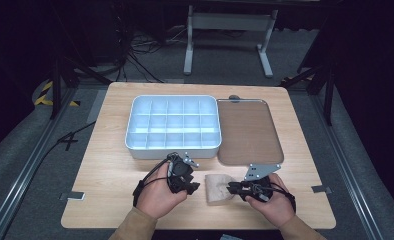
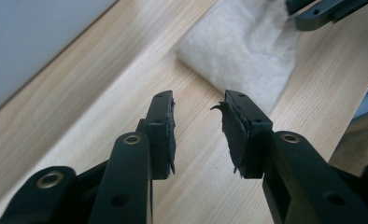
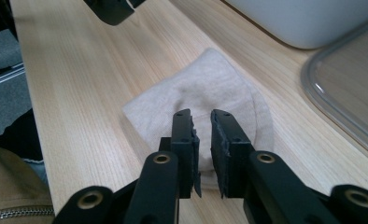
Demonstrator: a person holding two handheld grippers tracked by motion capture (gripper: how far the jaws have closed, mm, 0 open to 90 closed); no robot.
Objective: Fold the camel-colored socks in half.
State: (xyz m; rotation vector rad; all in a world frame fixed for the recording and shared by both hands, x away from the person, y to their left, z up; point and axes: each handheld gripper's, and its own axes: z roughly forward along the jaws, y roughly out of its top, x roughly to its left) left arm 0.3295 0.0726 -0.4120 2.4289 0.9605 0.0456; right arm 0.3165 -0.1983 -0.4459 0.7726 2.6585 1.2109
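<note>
A folded beige cloth (image 1: 218,188) lies on the wooden table near its front edge, between my two grippers. My left gripper (image 1: 194,188) hovers just left of it, jaws open with bare wood between them; in the left gripper view the gripper (image 2: 198,122) points at the cloth (image 2: 247,51) from a short way off. My right gripper (image 1: 233,189) reaches in from the right. In the right gripper view its jaws (image 3: 201,127) stand over the cloth (image 3: 205,86) with a narrow gap between the pads, and I see no fold pinched.
A white compartment box (image 1: 173,148) stands behind the grippers, with a brown tray (image 1: 247,130) to its right. The table's front edge is close below the hands. The right gripper's tip (image 2: 322,11) shows beyond the cloth in the left gripper view.
</note>
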